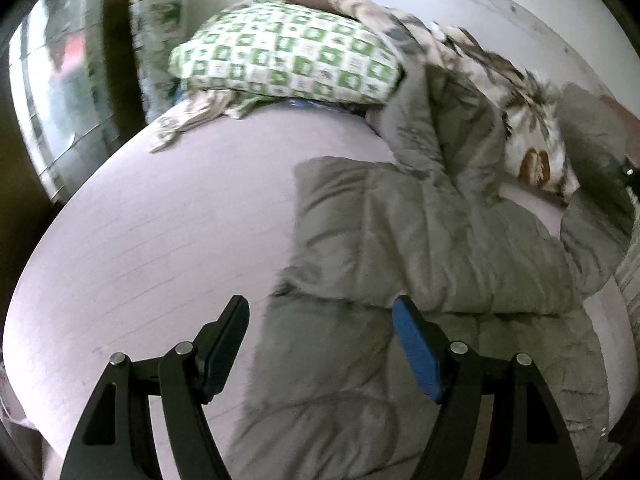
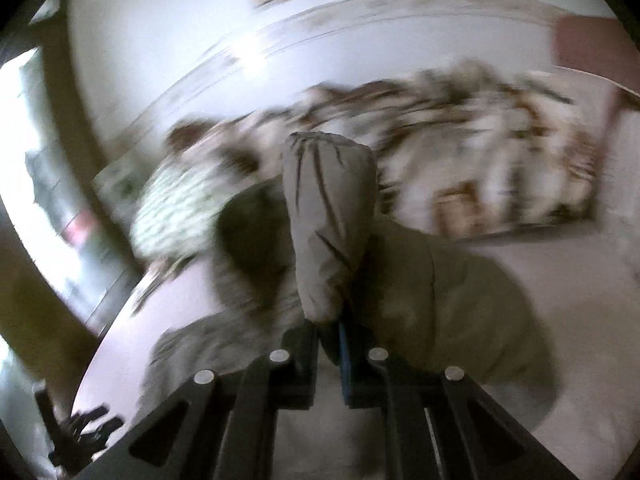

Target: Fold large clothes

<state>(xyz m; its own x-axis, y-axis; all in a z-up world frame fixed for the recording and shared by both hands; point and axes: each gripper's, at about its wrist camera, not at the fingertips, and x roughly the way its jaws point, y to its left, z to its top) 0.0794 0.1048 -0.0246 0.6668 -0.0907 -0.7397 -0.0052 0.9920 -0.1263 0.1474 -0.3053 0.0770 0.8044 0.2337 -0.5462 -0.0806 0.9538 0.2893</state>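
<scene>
Daylight enters from a window [image 1: 52, 92] at nine o'clock in both views, and there it is overexposed. The room is rather dim. The left wrist view is mostly sharp, with slight blur near the green checked pillow [image 1: 288, 54]. The right wrist view is heavily motion-blurred, with glare on the wall [image 2: 248, 56] at twelve o'clock. Fisheye bending and dark corners frame both.

A home bedroom: bed [image 1: 140, 240], patterned pillow [image 1: 280, 56], crumpled blanket [image 1: 532, 136].
</scene>
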